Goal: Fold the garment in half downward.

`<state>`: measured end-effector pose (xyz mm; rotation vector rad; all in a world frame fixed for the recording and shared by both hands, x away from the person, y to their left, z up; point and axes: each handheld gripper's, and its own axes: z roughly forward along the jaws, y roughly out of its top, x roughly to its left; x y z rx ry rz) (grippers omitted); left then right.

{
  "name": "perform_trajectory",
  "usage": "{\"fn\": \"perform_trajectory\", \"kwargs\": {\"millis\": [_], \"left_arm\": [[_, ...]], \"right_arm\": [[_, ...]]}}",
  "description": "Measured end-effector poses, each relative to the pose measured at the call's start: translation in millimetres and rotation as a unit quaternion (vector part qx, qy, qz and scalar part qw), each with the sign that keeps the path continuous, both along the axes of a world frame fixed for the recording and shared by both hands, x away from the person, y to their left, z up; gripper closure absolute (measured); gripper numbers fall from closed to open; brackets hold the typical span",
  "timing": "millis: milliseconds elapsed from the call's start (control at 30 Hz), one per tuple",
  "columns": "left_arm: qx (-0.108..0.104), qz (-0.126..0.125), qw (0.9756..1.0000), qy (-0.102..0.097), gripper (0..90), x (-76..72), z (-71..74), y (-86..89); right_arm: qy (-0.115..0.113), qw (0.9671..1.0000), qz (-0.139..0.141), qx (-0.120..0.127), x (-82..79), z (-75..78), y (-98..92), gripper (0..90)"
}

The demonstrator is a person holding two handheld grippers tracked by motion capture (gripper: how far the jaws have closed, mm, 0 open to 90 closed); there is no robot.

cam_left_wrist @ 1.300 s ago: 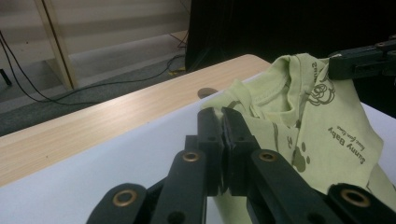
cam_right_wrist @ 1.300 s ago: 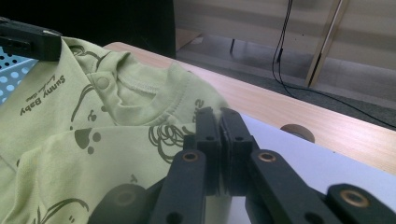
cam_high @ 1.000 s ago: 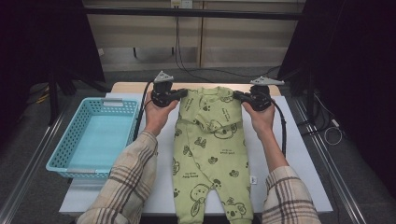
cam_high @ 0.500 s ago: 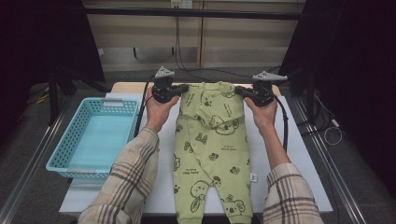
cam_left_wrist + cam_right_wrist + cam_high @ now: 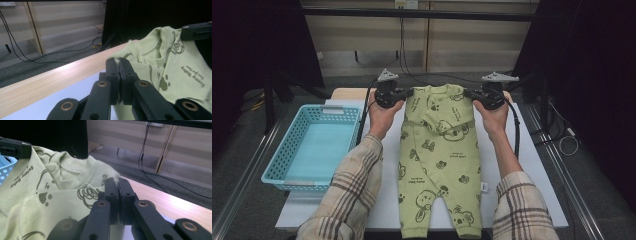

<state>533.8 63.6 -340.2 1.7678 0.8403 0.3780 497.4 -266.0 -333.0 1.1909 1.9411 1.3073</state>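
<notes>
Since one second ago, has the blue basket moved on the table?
No. The blue basket sits at the same spot by the left edge of the table, in the same orientation.

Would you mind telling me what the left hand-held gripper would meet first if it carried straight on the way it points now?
Probably the green baby romper it is shut on: the left hand-held gripper points toward its collar, with the right hand-held gripper beyond. Depth is hard to judge.

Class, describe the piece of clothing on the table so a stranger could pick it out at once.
On the white table, right of the blue basket, lies a baby romper stretched lengthwise, its shoulders pinched by the left tool and right tool. It is the light green fabric item, printed with dark koala figures.
</notes>
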Motion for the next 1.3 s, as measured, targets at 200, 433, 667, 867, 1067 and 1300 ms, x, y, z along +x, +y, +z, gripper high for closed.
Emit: {"fn": "perform_trajectory", "kwargs": {"millis": [200,433,667,867,1067,1300], "left_arm": [[-0.004,0.003,1.0000,0.000,88.0,0.6,-1.0,1.8],[-0.010,0.001,1.0000,-0.001,88.0,2.0,4.5,1.0],[-0.011,0.006,0.9998,-0.015,88.0,2.7,10.4,1.0],[-0.013,0.009,0.9997,-0.017,88.1,3.1,13.1,2.5],[-0.016,0.005,0.9998,-0.010,88.0,-0.2,4.0,5.5],[-0.013,0.001,0.9999,0.004,88.0,-5.6,-14.8,6.0]], "right_arm": [[-0.007,1.0000,0.000,-0.002,2.2,4.5,-0.4,87.6],[-0.008,0.9999,-0.009,-0.003,6.8,8.8,-0.2,87.6],[-0.011,0.9998,-0.012,-0.013,11.8,15.5,-0.5,87.6],[-0.025,0.9996,-0.010,-0.007,14.0,28.8,1.3,87.7],[-0.016,0.9998,-0.004,-0.007,10.4,18.9,2.2,87.6],[-0.010,0.9999,-0.001,-0.003,4.2,3.5,0.0,87.7]]}}
